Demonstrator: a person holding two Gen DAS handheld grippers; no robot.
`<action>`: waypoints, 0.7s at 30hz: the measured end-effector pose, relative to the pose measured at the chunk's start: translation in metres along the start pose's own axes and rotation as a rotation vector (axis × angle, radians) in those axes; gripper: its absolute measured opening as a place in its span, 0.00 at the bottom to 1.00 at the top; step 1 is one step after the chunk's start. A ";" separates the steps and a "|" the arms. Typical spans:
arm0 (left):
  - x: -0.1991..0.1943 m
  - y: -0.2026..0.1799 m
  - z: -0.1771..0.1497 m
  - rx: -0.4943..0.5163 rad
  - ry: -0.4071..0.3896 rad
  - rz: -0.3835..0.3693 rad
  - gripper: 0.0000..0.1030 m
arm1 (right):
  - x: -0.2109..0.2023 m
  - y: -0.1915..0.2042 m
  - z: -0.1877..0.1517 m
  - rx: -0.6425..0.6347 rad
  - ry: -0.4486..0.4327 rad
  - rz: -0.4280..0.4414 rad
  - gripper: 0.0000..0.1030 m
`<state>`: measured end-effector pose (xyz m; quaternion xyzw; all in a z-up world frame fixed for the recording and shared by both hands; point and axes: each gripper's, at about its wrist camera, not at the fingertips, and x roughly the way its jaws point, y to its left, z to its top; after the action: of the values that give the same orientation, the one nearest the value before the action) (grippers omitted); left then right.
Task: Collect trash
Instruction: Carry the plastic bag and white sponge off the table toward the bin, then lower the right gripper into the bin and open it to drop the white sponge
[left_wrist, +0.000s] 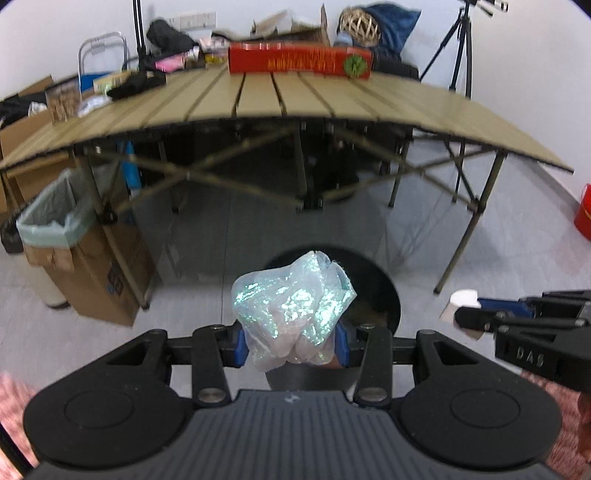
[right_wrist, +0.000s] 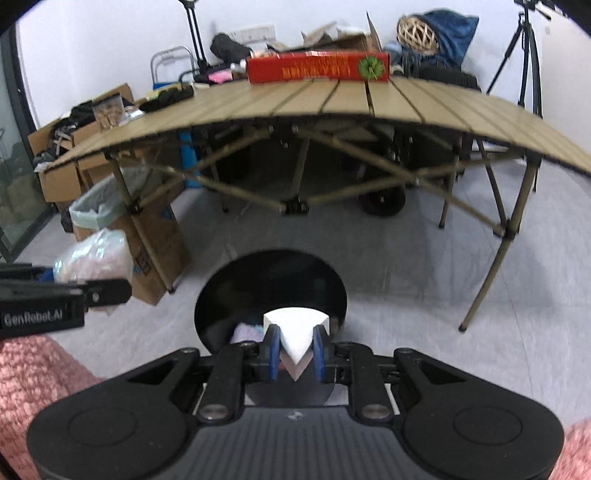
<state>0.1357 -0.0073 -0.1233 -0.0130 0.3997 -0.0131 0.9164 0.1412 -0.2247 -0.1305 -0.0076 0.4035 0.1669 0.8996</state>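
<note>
My left gripper is shut on a crumpled iridescent plastic bag and holds it above a round black bin on the floor. My right gripper is shut on a white folded paper piece over the same black bin, which holds some trash. The right gripper with its white paper shows at the right of the left wrist view. The left gripper with the plastic bag shows at the left of the right wrist view.
A slatted folding table stands ahead, with a red box and clutter on it. A cardboard box lined with a green bag stands at its left leg. Tripods and a red bucket stand at the right.
</note>
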 end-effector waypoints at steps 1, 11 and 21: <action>0.003 0.001 -0.003 -0.002 0.017 -0.002 0.42 | 0.002 -0.001 -0.001 0.004 0.010 -0.001 0.17; 0.041 0.015 -0.029 -0.044 0.185 0.016 0.42 | 0.035 -0.003 -0.016 0.038 0.140 -0.002 0.17; 0.067 0.034 -0.031 -0.092 0.218 0.052 0.41 | 0.059 0.006 -0.008 -0.009 0.109 0.015 0.17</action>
<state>0.1592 0.0236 -0.1950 -0.0433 0.4973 0.0275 0.8660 0.1704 -0.2028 -0.1783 -0.0177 0.4511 0.1748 0.8750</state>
